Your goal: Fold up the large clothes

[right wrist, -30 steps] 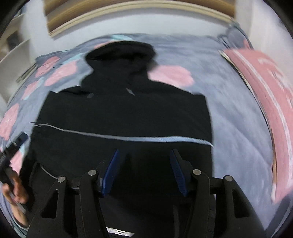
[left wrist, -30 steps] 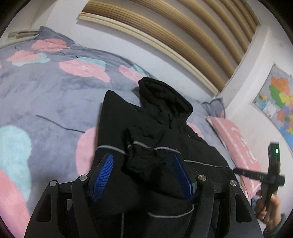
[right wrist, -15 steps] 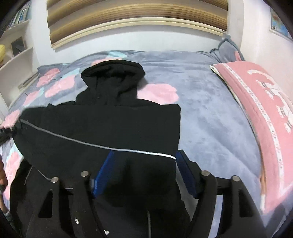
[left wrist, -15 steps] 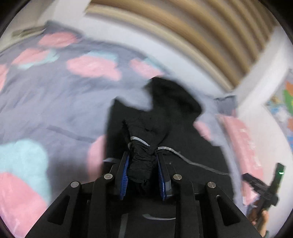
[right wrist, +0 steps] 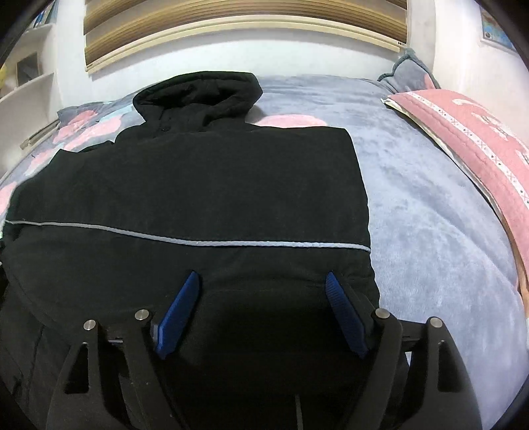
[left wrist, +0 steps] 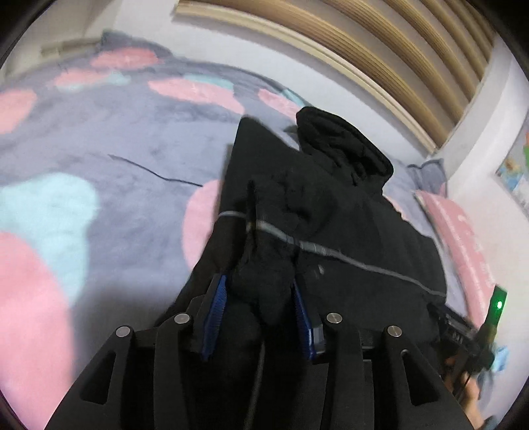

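A black hooded jacket (left wrist: pixel 347 211) lies spread on the bed, hood (right wrist: pixel 198 92) toward the wall, with a grey reflective stripe (right wrist: pixel 198 243) across it. In the left wrist view a bunch of its fabric stands up between the blue pads of my left gripper (left wrist: pixel 258 281). The cloth still fills the gap and touches both pads while the jaws are opening. My right gripper (right wrist: pixel 262 276) hovers low over the jacket's (right wrist: pixel 215 185) near right part. Its jaws are opening wide, and only flat cloth lies under them, unpinched. The right gripper (left wrist: pixel 463 327) also shows at the left view's far right, its green light on.
The bed carries a grey plush blanket (right wrist: pixel 429 215) with pink and teal patches. A pink pillow (right wrist: pixel 463 132) lies along the right side. A slatted wooden panel (right wrist: pixel 231 13) and a white wall stand behind the bed, with shelves (right wrist: pixel 26 82) at the left.
My left gripper closed on a bunch of jacket fabric, then widened a little with the cloth still between its pads. My right gripper spread wider and sank toward the jacket.
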`<state>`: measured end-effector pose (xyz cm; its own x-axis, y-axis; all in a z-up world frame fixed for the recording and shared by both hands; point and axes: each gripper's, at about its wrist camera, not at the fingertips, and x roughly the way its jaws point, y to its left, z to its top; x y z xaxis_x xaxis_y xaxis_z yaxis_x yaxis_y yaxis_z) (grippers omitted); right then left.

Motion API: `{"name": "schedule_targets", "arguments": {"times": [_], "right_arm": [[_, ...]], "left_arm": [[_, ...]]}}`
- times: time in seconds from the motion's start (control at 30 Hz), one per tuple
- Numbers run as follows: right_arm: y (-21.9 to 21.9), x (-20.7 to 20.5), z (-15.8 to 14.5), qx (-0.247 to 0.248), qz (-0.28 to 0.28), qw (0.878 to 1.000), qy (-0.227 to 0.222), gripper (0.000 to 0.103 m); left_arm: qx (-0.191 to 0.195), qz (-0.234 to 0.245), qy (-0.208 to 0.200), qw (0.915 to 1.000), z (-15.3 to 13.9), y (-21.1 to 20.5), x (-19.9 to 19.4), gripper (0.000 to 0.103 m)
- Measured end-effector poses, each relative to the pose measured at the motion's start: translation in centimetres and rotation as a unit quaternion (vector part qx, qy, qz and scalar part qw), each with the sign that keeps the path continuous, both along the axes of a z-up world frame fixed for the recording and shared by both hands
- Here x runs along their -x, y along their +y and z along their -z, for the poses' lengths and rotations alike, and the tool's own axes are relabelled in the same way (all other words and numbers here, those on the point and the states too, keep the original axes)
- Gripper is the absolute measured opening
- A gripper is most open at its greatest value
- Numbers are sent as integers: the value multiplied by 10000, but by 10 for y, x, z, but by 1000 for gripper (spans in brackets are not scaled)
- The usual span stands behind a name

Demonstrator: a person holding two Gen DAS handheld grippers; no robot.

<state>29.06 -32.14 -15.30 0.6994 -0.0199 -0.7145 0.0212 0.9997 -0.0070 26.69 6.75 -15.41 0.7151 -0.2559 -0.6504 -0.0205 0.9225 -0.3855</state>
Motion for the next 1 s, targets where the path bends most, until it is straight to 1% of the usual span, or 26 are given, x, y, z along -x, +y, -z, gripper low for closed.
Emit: {"name": "schedule_targets", "arguments": {"times": [0.07, 0.1, 0.17, 0.23, 0.27, 0.33, 0.37, 0.4, 0.43, 0.47, 0.5, 0.53, 0.57, 0.6, 0.63, 0.67, 0.7, 0.73, 0.77, 0.8, 0.83, 0.87, 0.9, 0.93, 0.97, 1.0], "right_arm": [[1, 0, 0, -10, 4, 10000, -65, 84], [3, 1, 1, -4, 2, 10000, -84, 85], [4, 0, 1, 88, 34, 9999, -115, 85], [5, 5, -1, 166, 56, 9997, -173, 86], [5, 6, -3, 173, 83, 9996, -224, 86], [5, 17, -18, 157, 114, 9986, -483, 86], [6, 19, -26, 129, 94, 9982, -574, 87], [7, 19, -33, 71, 20, 9980, -621, 87], [12, 13, -44, -35, -179, 9977, -646, 87], [16, 6, -50, -1, -267, 9977, -625, 87], [21, -2, -53, 87, -303, 9980, -545, 87], [27, -18, -53, 151, -349, 9988, -298, 87], [29, -39, -44, 51, -378, 9991, 162, 87], [28, -50, -37, -50, -336, 9985, 425, 87], [26, -66, -21, -151, -210, 9958, 883, 88], [28, -75, -9, -107, -204, 9928, 1174, 90], [32, -80, -6, 60, -232, 9913, 1296, 90], [34, -81, -7, 133, -225, 9901, 1376, 90], [35, -83, -11, 187, -179, 9865, 1619, 89], [35, -84, -15, 229, -115, 9837, 1779, 87], [35, -80, -27, 353, 28, 9814, 1889, 84], [37, -73, -42, 433, 65, 9827, 1797, 85], [40, -61, -62, 439, -46, 9867, 1567, 86], [44, -47, -80, 429, -205, 9896, 1358, 93], [47, -38, -89, 436, -265, 9905, 1277, 97], [49, -32, -91, 416, -316, 9899, 1317, 98]], "left_arm": [[-221, 265, -374, 9987, -21, -10, 23, 43], [-393, 331, -551, 9972, -30, -15, 31, 44], [-562, 409, -795, 9944, -42, -20, 40, 50], [-507, 526, -895, 9933, -51, -28, 31, 51], [-406, 658, -884, 9931, -53, -33, 19, 52], [-442, 906, -678, 9926, -51, -49, -12, 52], [-439, 1018, -489, 9926, -45, -57, -33, 52], [-343, 1094, -257, 9931, -35, -62, -54, 52], [-289, 1111, -101, 9933, -27, -63, -67, 52], [-369, 1041, 113, 9938, -16, -65, -80, 52], [-562, 912, 356, 9936, -4, -67, -91, 48], [-630, 803, 672, 9925, 10, -65, -102, 47], [-475, 720, 780, 9932, 16, -61, -108, 46], [-382, 647, 834, 9937, 17, -59, -111, 46], [-384, 613, 943, 9929, 16, -59, -113, 46], [-458, 613, 1057, 9915, 14, -61, -116, 46], [-528, 628, 1139, 9901, 12, -62, -116, 46], [-594, 656, 1249, 9882, 11, -64, -118, 46], [-603, 692, 1362, 9864, 9, -63, -120, 46], [-529, 721, 1527, 9842, 2, -62, -121, 46], [-428, 723, 1641, 9829, -5, -61, -120, 47], [-314, 742, 1703, 9821, -15, -61, -116, 47], [-158, 822, 1667, 9825, -31, -60, -109, 47], [-104, 903, 1538, 9839, -43, -60, -101, 47], [-147, 953, 1418, 9852, -55, -61, -92, 47], [-261, 946, 1399, 9853, -61, -63, -86, 51]]}}
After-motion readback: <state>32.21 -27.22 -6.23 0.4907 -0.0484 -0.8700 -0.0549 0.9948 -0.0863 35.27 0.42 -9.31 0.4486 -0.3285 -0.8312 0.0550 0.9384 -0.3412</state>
